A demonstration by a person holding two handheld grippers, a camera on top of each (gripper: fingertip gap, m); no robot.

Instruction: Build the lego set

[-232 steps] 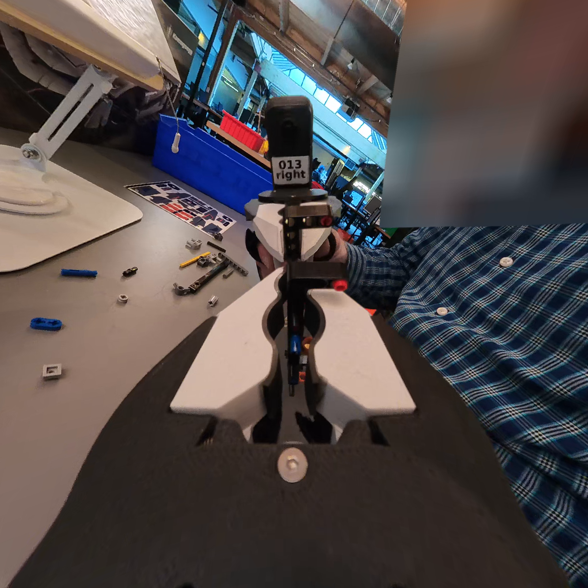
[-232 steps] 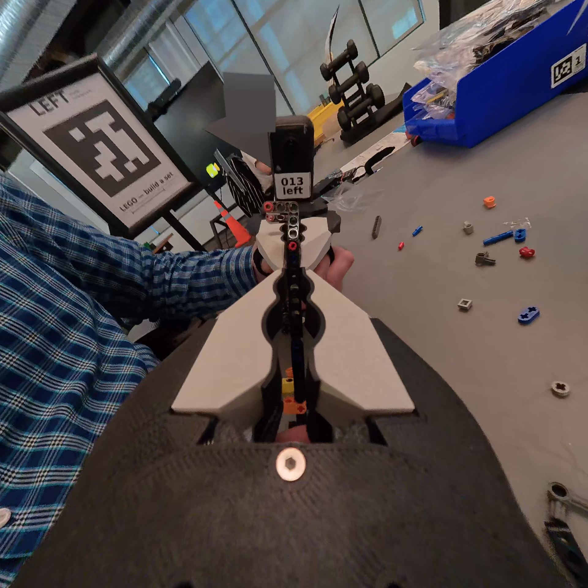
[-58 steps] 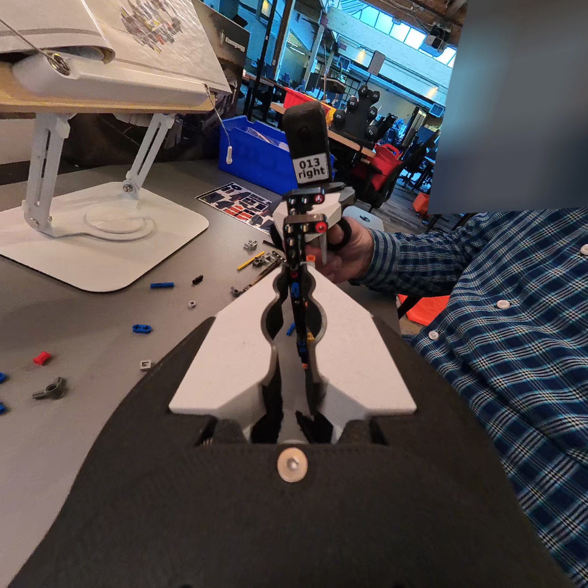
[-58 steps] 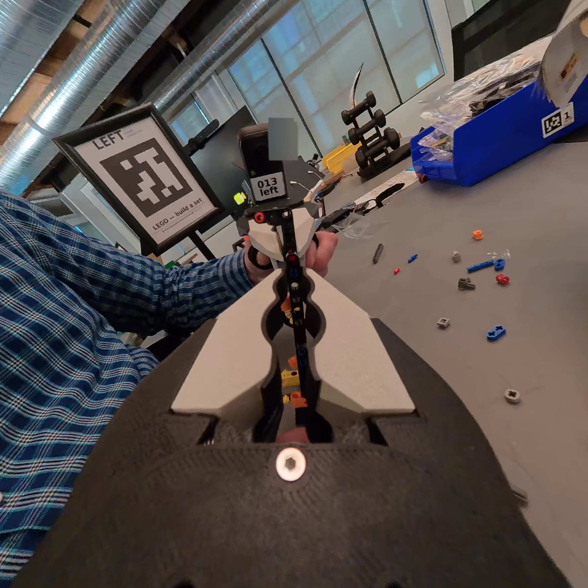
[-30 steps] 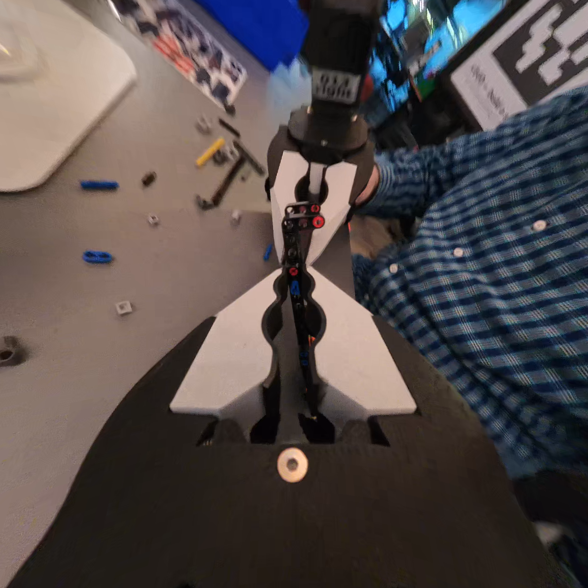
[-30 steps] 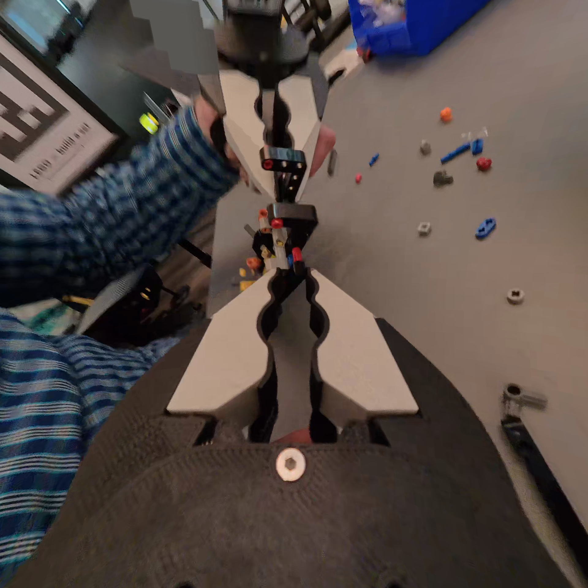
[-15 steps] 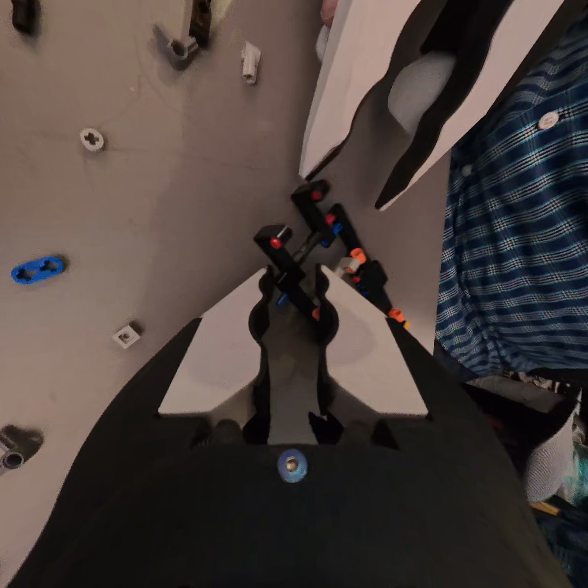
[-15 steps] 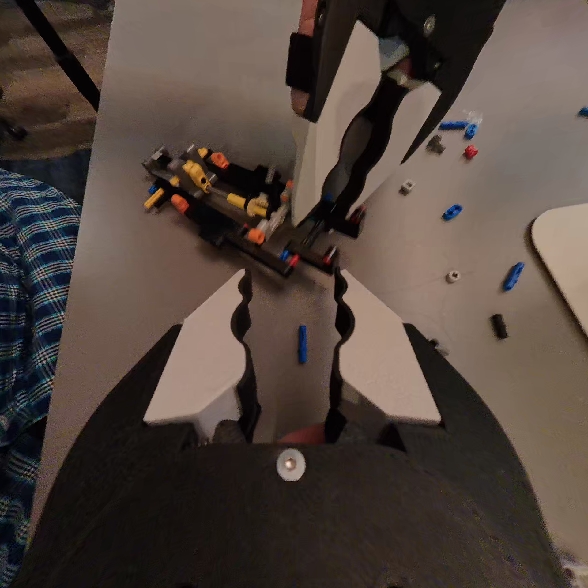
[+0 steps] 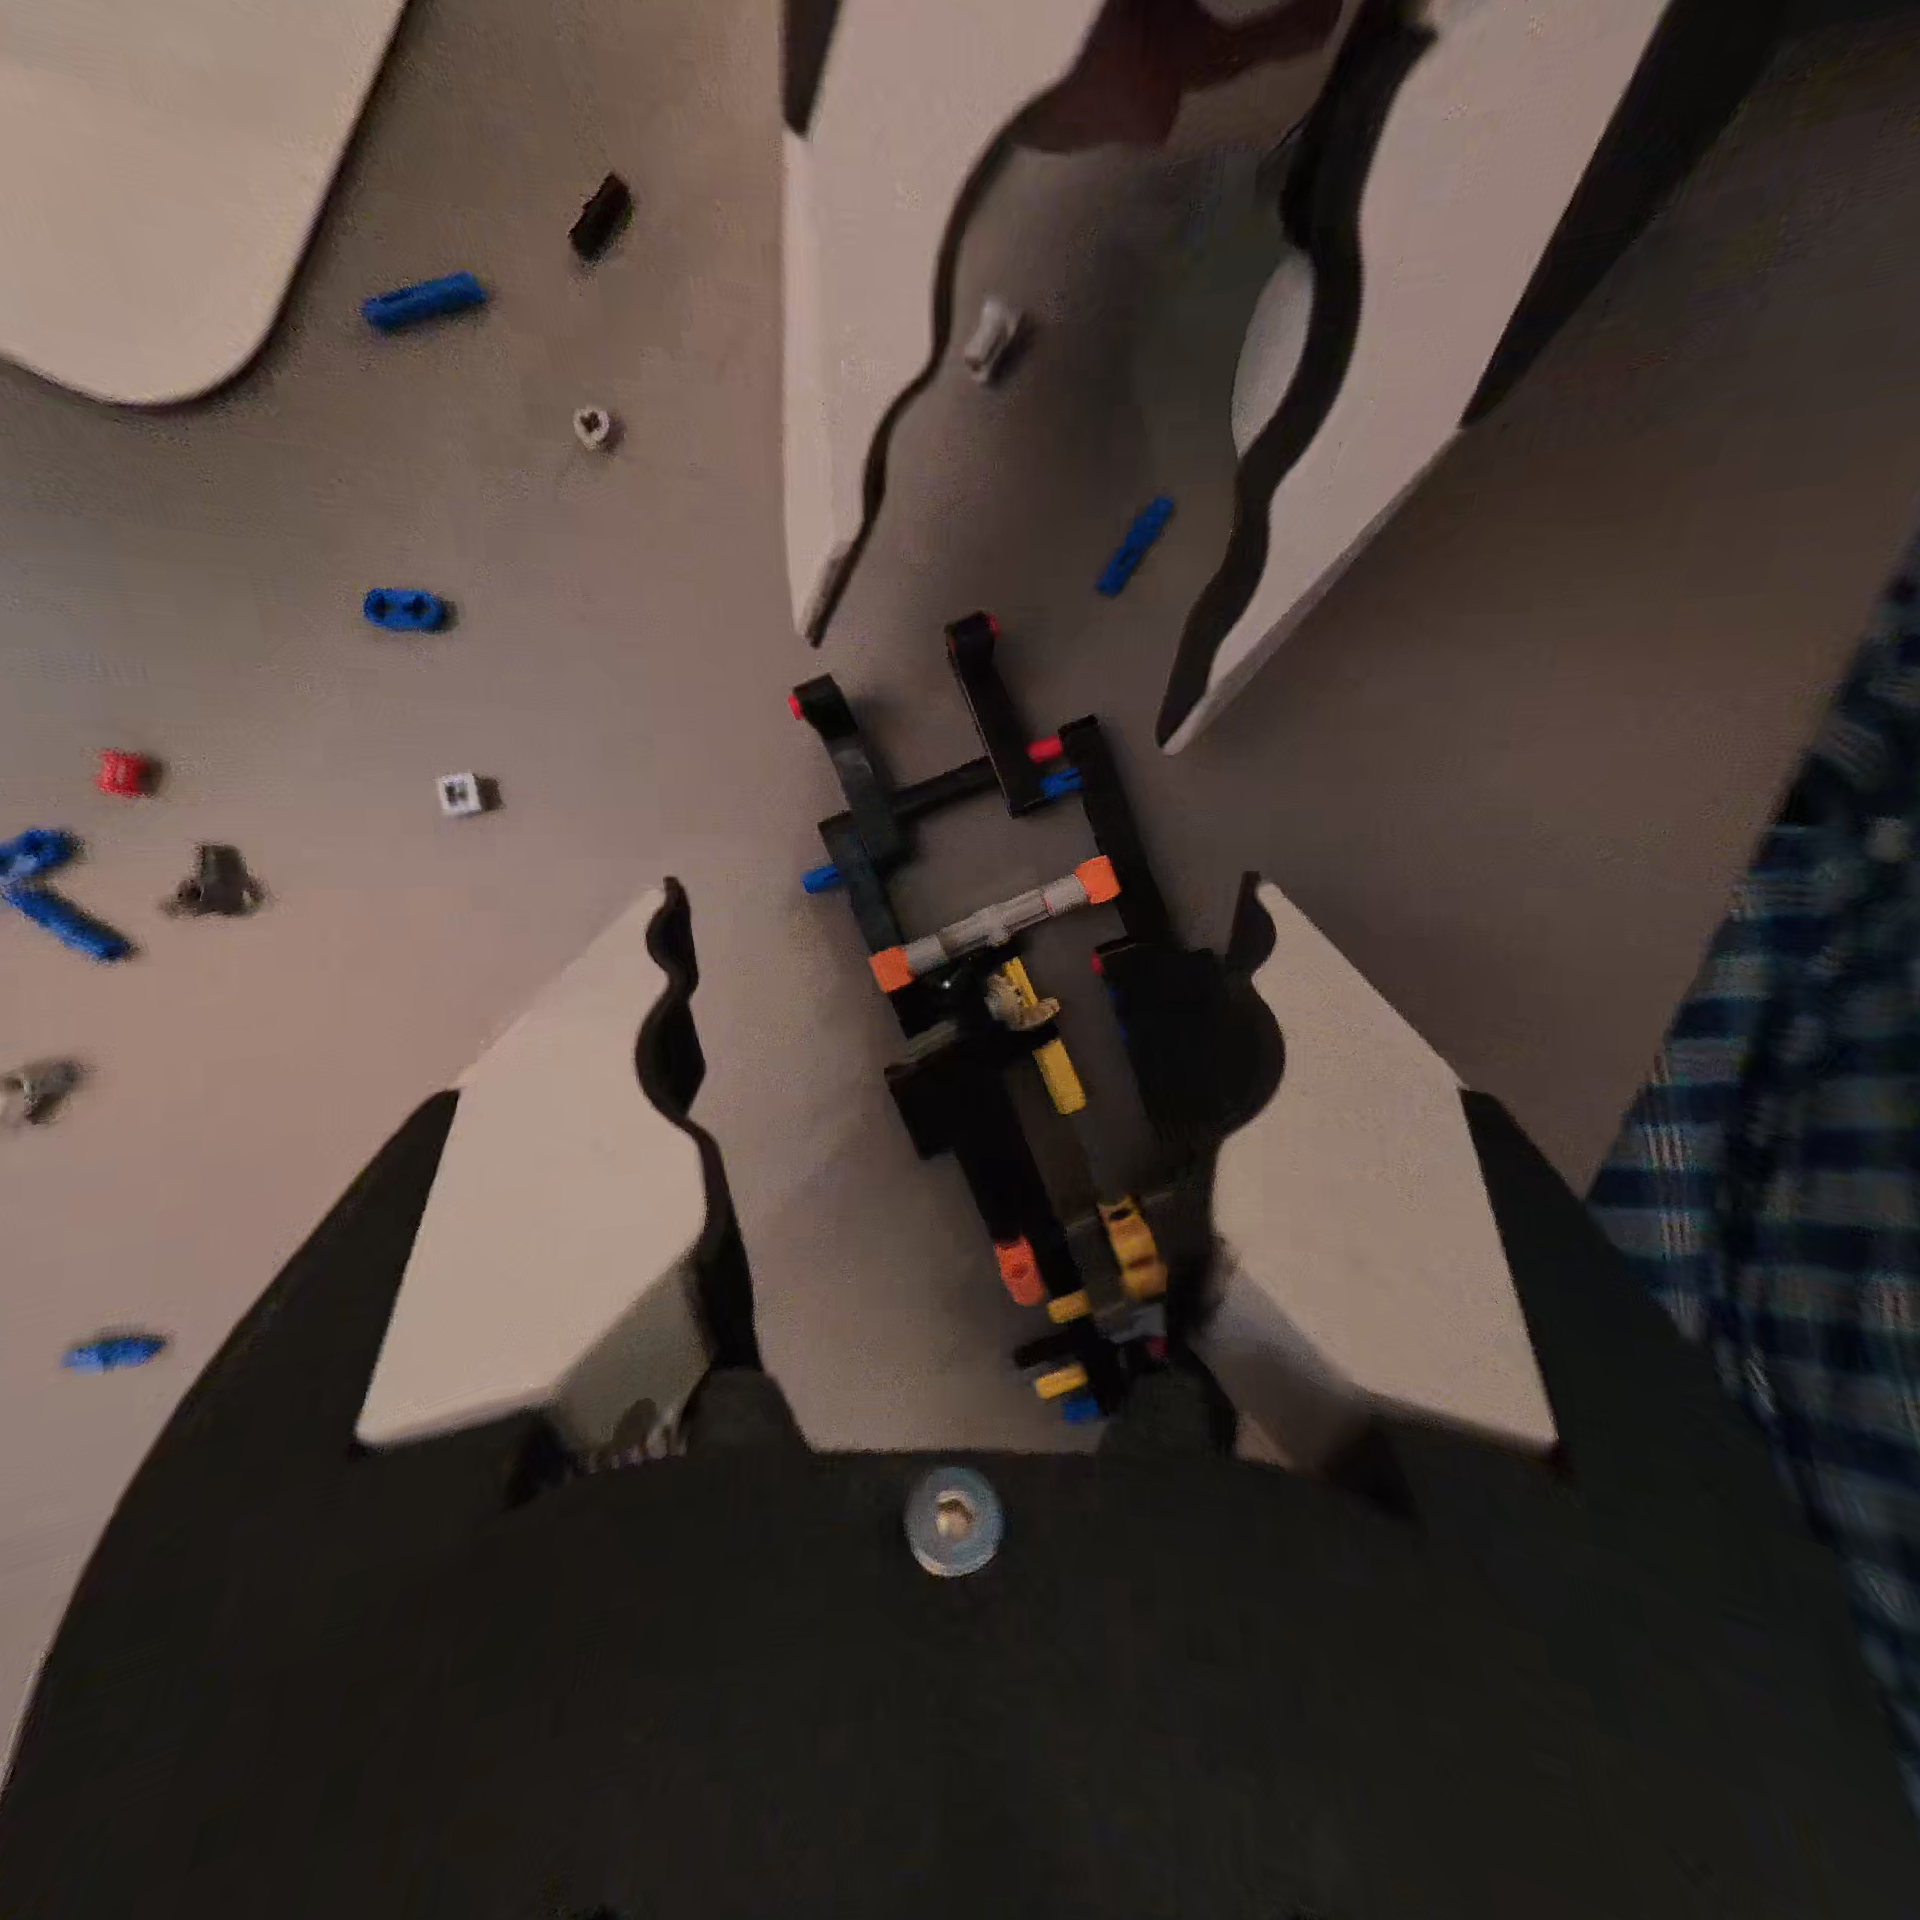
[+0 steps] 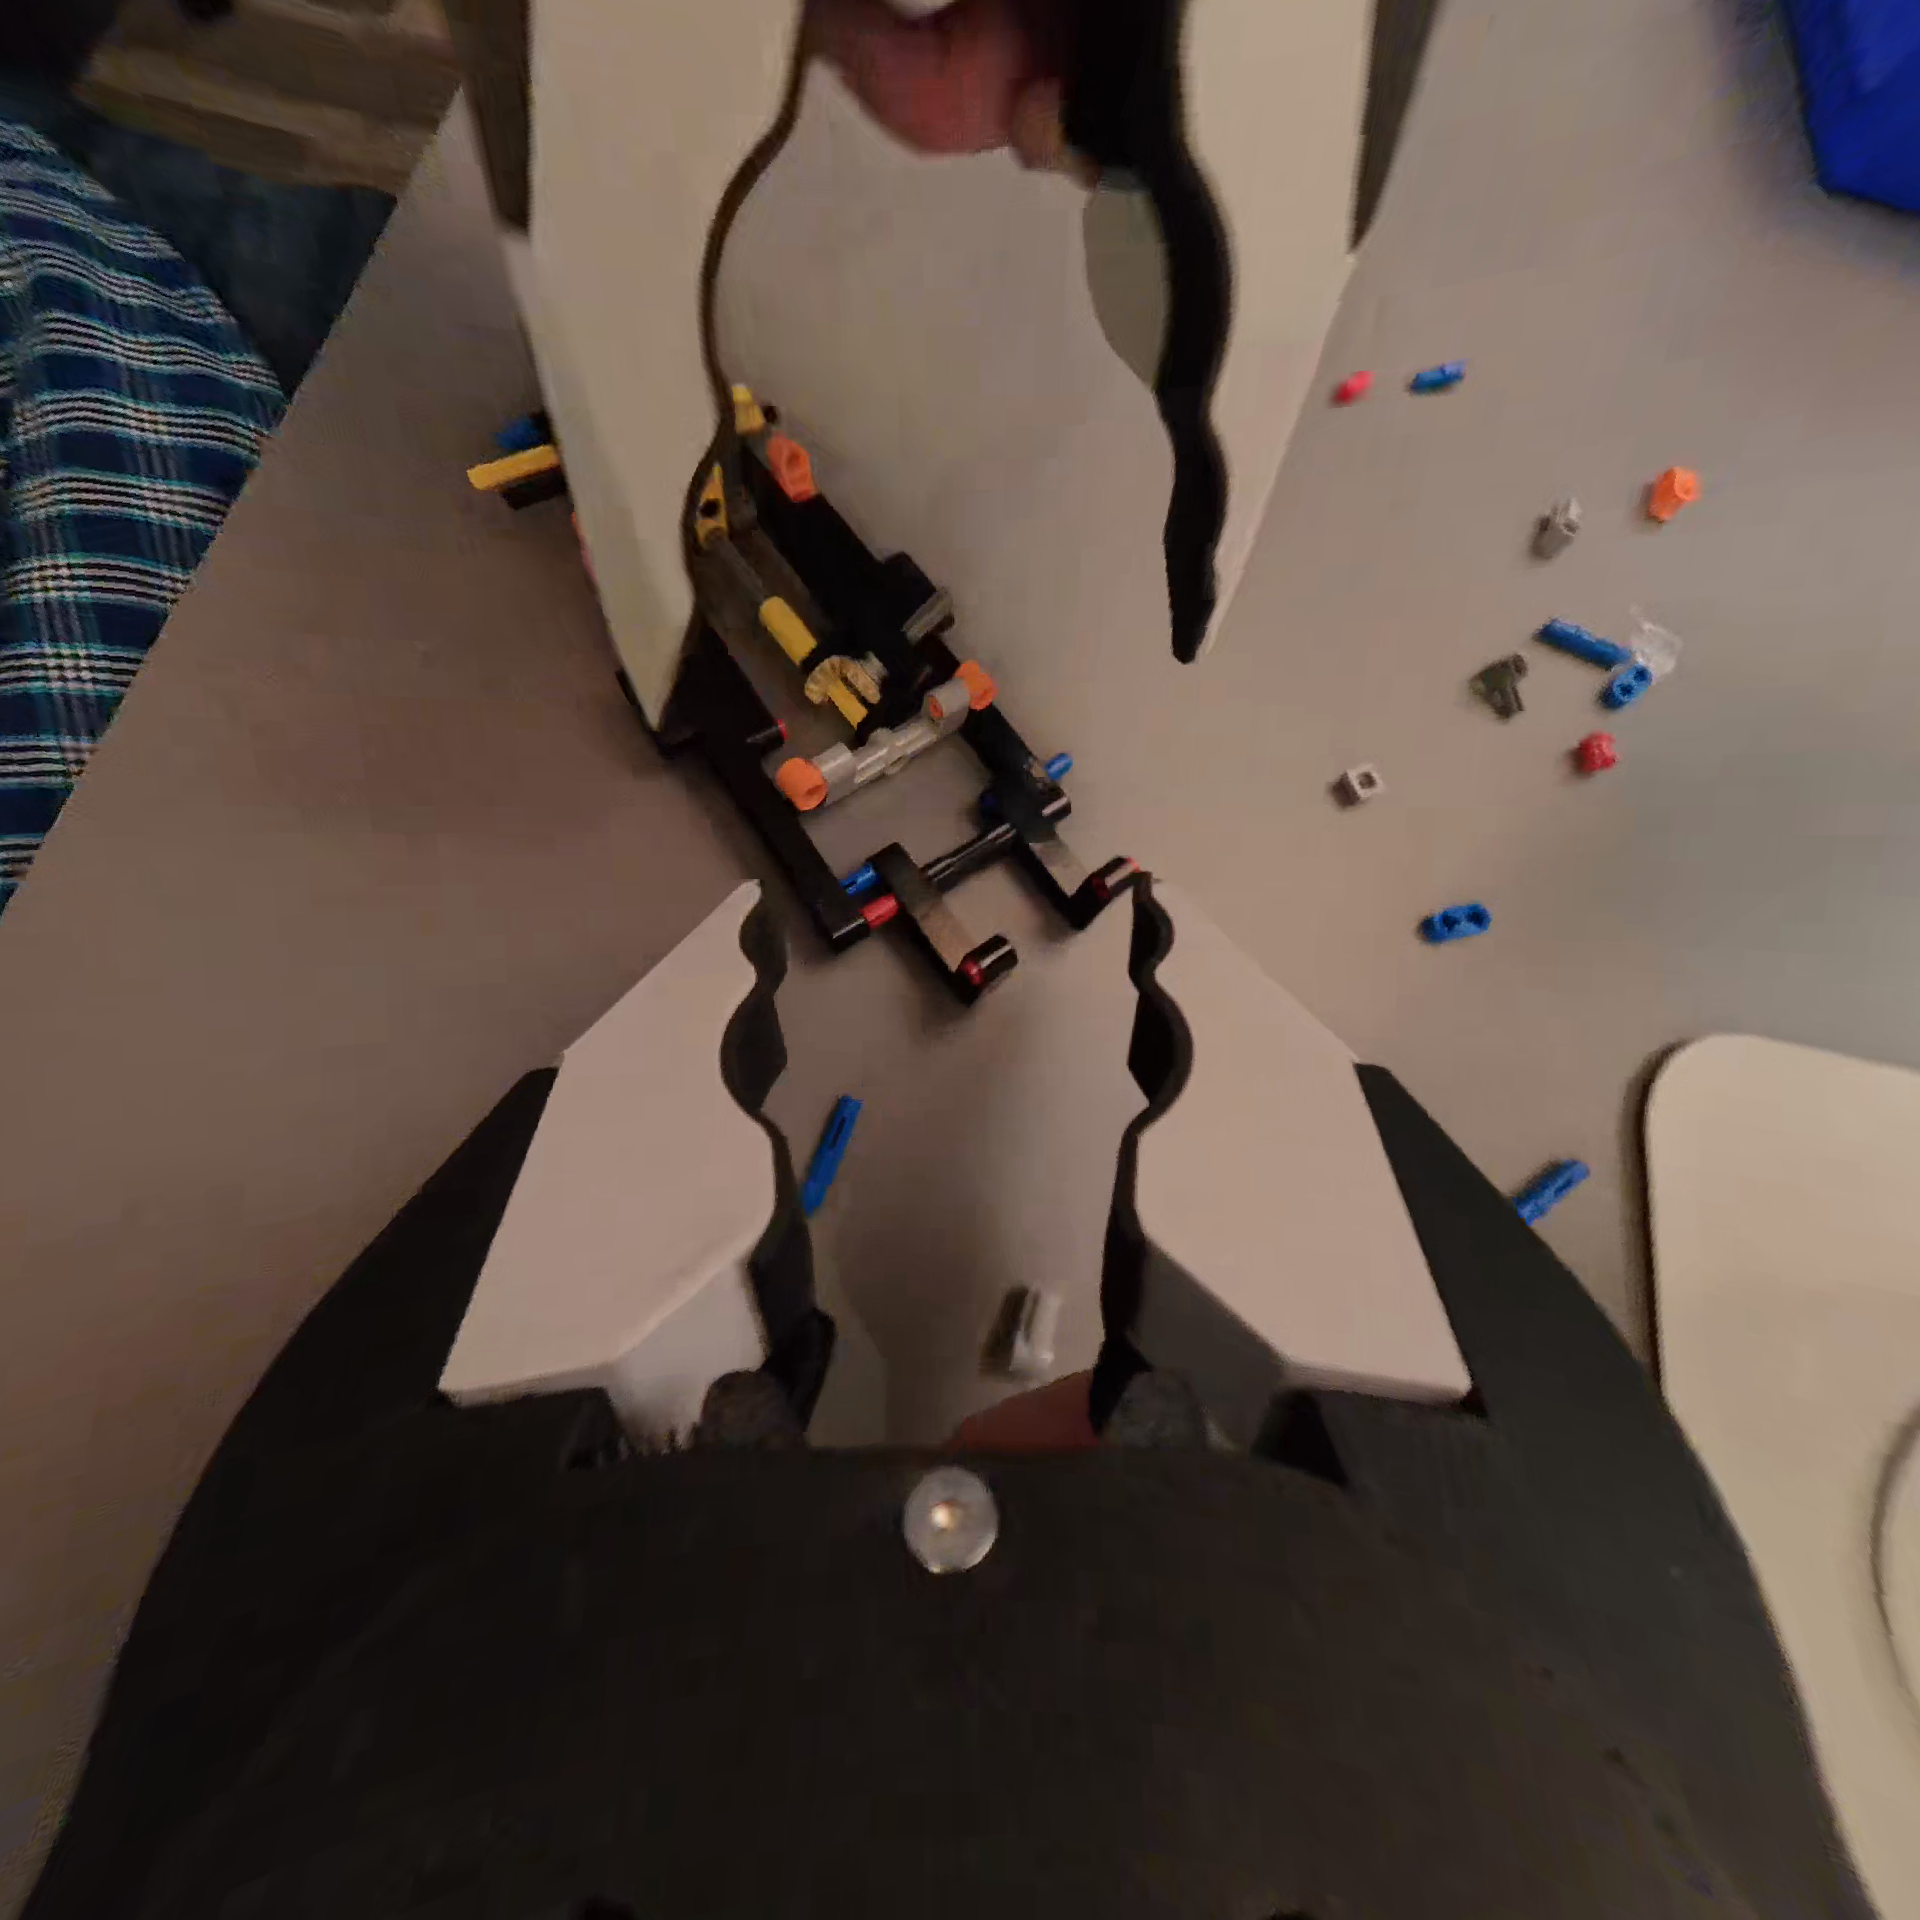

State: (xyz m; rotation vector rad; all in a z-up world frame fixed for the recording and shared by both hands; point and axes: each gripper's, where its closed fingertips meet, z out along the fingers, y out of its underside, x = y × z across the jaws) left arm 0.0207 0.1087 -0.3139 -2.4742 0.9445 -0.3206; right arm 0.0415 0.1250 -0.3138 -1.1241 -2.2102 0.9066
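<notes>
The black lego frame, a ladder-like assembly with orange bushes, a grey cross axle and a yellow shaft, lies flat on the grey bench. The left gripper has its jaws spread wide around the yellow-shaft end of the frame; one finger sits right against the frame's edge, but nothing is clamped. The right gripper is likewise wide open and empty, its fingertips just off the frame's forked end with the red pins. Between its fingers, near the frame, lie a loose blue pin and a small grey connector. Other small parts, a blue two-hole link among them, are scattered farther out from the frame. The step looks like a pause between attachments, with the frame parked. The next move probably calls for picking one loose part, perhaps the blue pin nearest the frame, which needs a narrow, careful pinch against the bench.
</notes>
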